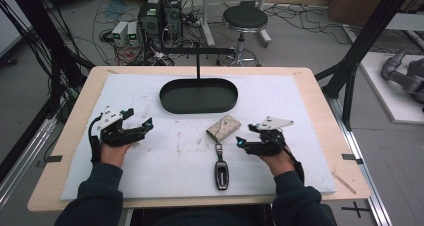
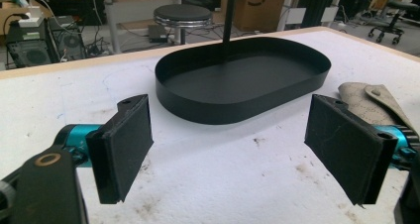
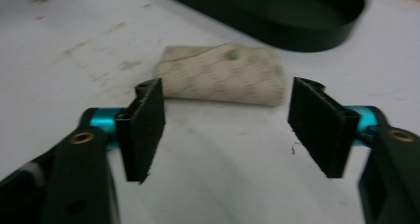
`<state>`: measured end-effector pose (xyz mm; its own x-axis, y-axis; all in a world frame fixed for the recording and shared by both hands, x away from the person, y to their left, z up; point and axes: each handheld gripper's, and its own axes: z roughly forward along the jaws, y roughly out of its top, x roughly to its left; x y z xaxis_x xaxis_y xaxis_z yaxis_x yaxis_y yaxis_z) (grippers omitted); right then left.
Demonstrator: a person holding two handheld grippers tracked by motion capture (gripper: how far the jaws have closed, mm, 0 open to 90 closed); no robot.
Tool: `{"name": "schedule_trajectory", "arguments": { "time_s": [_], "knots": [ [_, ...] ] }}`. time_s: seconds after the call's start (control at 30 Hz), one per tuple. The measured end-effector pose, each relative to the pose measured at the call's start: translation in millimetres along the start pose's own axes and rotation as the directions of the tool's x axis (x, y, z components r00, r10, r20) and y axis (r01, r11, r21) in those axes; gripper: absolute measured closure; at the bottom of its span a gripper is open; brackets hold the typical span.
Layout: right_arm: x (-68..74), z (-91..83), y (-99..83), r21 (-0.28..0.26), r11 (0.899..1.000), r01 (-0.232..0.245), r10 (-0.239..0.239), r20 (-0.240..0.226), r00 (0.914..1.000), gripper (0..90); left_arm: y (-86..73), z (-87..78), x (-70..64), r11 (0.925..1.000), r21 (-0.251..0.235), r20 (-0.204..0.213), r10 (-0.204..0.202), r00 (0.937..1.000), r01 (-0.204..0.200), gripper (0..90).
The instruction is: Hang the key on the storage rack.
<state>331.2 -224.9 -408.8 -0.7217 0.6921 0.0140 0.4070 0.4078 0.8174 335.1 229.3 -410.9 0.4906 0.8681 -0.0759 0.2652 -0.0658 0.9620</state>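
Two tongs, left (image 1: 141, 127) and right (image 1: 243, 140), both gaping, grasping nothing; beige wallet (image 1: 223, 127) mid-frame, black tray (image 1: 198, 95) above it.

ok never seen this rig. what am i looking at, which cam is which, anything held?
No robot arm here: a person at a table holds a hand-operated two-jaw gripper in each hand. The high view looks down from above their side, showing the left gripper and right gripper resting on the white foam mat. The other two pictures come from cameras riding on each gripper, looking out between its black jaws.

On the mat lie a black oval tray, a beige patterned wallet and a black car key fob. The right gripper view faces the wallet; the left gripper view faces the tray. Both grippers are open, holding nothing.
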Motion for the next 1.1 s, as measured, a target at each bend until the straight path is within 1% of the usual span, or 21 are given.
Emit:
{"name": "schedule_trajectory", "arguments": {
  "time_s": [0.03,0.07,0.1,0.2,0.23,0.27,0.37,0.4,0.43,0.5,0.53,0.57,0.6,0.63,0.7,0.83,0.87,0.93,1.03,1.07,1.1],
  "knots": [
    [10.9,11.9,1.6,0.044,0.999,0.026,-0.025,-0.032,0.9992,45.9,-0.2,0.2,0.2,1.0000,0.000,0.001,-0.002,1.0000,0.002,18.3],
    [10.9,11.9,1.6,0.044,0.999,0.026,-0.025,-0.032,0.9992,45.9,-0.2,0.3,0.4,1.0000,0.001,-0.001,-0.002,1.0000,0.002,18.3],
    [19.7,21.7,3.4,0.075,0.996,0.048,-0.043,-0.061,0.9972,49.9,-0.3,0.6,0.6,1.0000,0.001,-0.003,-0.001,1.0000,0.001,18.4],
    [30.7,34.6,4.5,0.102,0.994,0.049,-0.041,-0.082,0.9958,48.7,-0.9,1.2,1.7,1.0000,0.006,-0.001,-0.001,1.0000,0.001,18.4],
    [30.7,34.6,4.5,0.102,0.994,0.049,-0.041,-0.082,0.9958,48.7,-0.9,1.2,1.7,1.0000,0.006,-0.001,-0.001,1.0000,0.001,18.4],
    [37.1,43.4,3.4,0.127,0.991,0.034,-0.023,-0.092,0.9955,45.7,-1.1,1.2,2.1,1.0000,0.006,-0.001,-0.001,1.0000,0.001,18.5],
    [43.1,52.5,3.0,0.161,0.986,0.047,-0.035,-0.075,0.9965,42.4,-1.5,0.1,4.2,1.0000,0.007,-0.008,-0.005,1.0000,0.005,18.6],
    [47.4,59.0,3.2,0.189,0.981,0.039,-0.028,-0.063,0.9976,42.3,-1.6,-0.1,5.2,1.0000,0.007,-0.010,-0.007,0.9999,0.007,18.6],
    [47.4,59.0,3.2,0.189,0.981,0.039,-0.028,-0.063,0.9976,42.3,-1.6,-0.7,5.7,0.9999,0.009,-0.014,-0.009,0.9999,0.009,18.6],
    [50.4,63.4,2.8,0.210,0.977,0.027,-0.016,-0.053,0.9985,46.9,-1.8,-0.9,6.4,0.9999,0.010,-0.014,-0.009,0.9999,0.009,18.7],
    [52.2,64.3,2.0,0.212,0.977,0.038,-0.030,-0.038,0.9988,50.3,-1.8,-1.0,6.5,0.9999,0.011,-0.015,-0.008,0.9999,0.008,18.8],
    [52.6,62.6,2.4,0.215,0.975,0.048,-0.043,-0.029,0.9987,57.0,-2.0,-0.8,6.0,0.9999,0.010,-0.013,-0.013,0.9998,0.013,18.9],
    [52.6,62.6,2.4,0.215,0.975,0.048,-0.043,-0.029,0.9987,57.0,-1.9,-0.8,5.9,0.9999,0.012,-0.015,-0.011,0.9998,0.011,18.9],
    [51.2,60.8,2.8,0.223,0.973,0.054,-0.048,-0.035,0.9982,61.4,-2.0,-0.6,5.7,0.9999,0.013,-0.014,-0.011,0.9998,0.011,19.0],
    [47.5,55.0,1.8,0.239,0.966,0.099,-0.090,-0.046,0.9949,68.9,-2.1,-0.5,5.9,0.9998,0.016,-0.013,-0.007,0.9999,0.007,19.1],
    [40.6,49.8,1.2,0.261,0.958,0.116,-0.110,-0.037,0.9932,69.1,-2.1,-0.5,6.0,0.9998,0.017,-0.015,-0.007,0.9999,0.008,19.1],
    [36.0,46.1,1.6,0.278,0.952,0.127,-0.129,-0.011,0.9916,69.2,-2.1,-0.5,6.0,0.9998,0.019,-0.015,-0.007,0.9999,0.007,19.1],
    [29.9,42.2,2.2,0.295,0.946,0.136,-0.148,0.016,0.9889,69.7,-2.2,-0.3,6.0,0.9998,0.020,-0.014,-0.008,0.9999,0.009,19.1],
    [22.4,37.5,2.0,0.299,0.947,0.122,-0.137,0.030,0.9901,71.1,-2.5,0.0,6.0,0.9997,0.021,-0.012,-0.010,0.9999,0.010,19.1],
    [15.6,32.2,1.9,0.277,0.957,0.085,-0.104,0.053,0.9932,79.7,-2.5,0.2,5.9,0.9997,0.022,-0.011,-0.011,0.9999,0.011,19.2],
    [15.6,32.2,1.9,0.277,0.957,0.085,-0.104,0.053,0.9932,79.7,-2.5,0.3,5.9,0.9997,0.023,-0.012,-0.010,0.9999,0.010,19.2]
  ]
}}
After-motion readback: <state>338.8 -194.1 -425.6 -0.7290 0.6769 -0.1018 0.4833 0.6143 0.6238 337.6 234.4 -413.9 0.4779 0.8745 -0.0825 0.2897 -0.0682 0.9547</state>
